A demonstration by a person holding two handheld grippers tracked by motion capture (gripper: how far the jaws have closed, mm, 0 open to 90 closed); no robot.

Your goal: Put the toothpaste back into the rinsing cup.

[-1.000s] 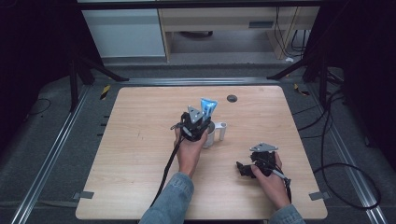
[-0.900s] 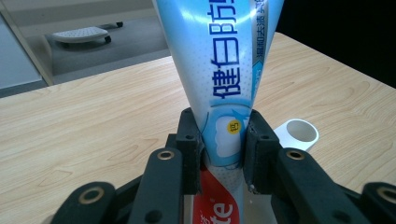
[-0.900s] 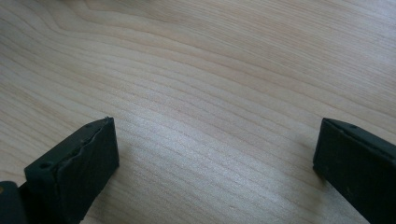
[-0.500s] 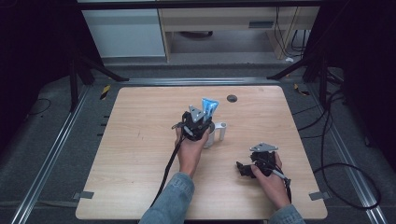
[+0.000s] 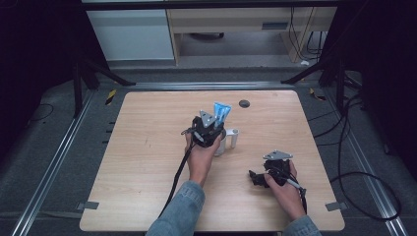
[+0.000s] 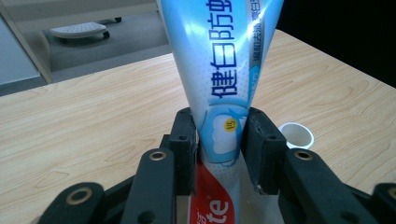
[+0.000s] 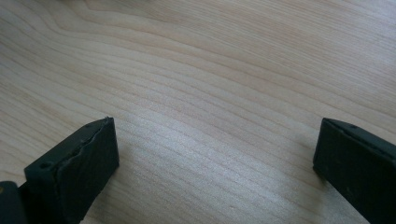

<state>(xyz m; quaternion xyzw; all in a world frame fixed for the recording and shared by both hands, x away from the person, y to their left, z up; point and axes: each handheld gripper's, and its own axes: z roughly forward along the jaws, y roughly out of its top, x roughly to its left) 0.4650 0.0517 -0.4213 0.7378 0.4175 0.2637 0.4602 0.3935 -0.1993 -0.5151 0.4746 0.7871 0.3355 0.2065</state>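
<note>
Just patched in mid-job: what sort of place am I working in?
Probably a lab recording station: a bare wooden table on a dark mat, metal rails beside it, cables on the floor, and the left gripper holding a toothpaste tube.

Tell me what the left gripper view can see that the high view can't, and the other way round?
Left gripper view: the blue printed characters and red base on the toothpaste tube, pinched between black jaws. High view: the right gripper lying open near the table's front edge, both forearms, the dark floor around. Both: the tube, the white cup beside it, the wooden tabletop.
</note>
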